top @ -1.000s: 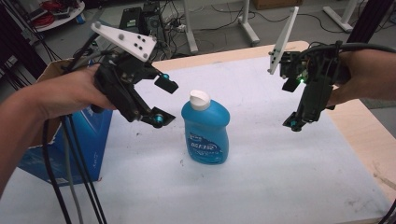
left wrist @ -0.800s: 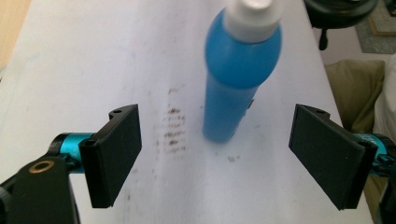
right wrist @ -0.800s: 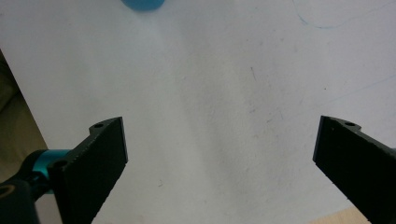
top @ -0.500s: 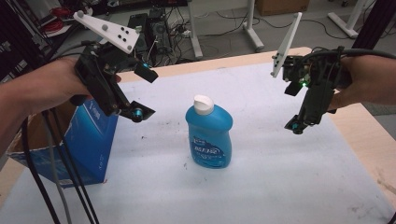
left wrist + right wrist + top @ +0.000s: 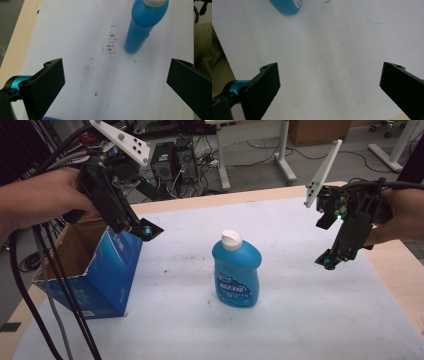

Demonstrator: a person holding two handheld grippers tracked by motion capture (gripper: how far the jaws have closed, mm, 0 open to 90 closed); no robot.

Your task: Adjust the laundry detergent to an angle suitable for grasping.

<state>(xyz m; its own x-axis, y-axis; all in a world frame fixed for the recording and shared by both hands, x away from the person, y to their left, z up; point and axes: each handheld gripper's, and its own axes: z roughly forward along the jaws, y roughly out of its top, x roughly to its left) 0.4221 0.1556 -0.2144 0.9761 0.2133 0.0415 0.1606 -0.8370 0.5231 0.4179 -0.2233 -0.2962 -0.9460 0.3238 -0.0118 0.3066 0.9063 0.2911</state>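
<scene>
At the bench's left edge stands an open blue cardboard box (image 5: pixel 95 270). Above it the left gripper (image 5: pixel 137 222) hangs with its jaws spread wide and empty, having just opened. A blue detergent bottle (image 5: pixel 236 270) stands upright mid-bench. Near the right edge the right gripper (image 5: pixel 332 240) hovers, wide open, holding nothing.

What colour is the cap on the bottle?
White. The cap tops the blue bottle, clearest in the high view.

One blue bottle (image 5: pixel 235 270) stands mid-table. One open blue box (image 5: pixel 95 270) sits at the left. Two grippers hover, left (image 5: pixel 137 215) and right (image 5: pixel 327 242).
</scene>
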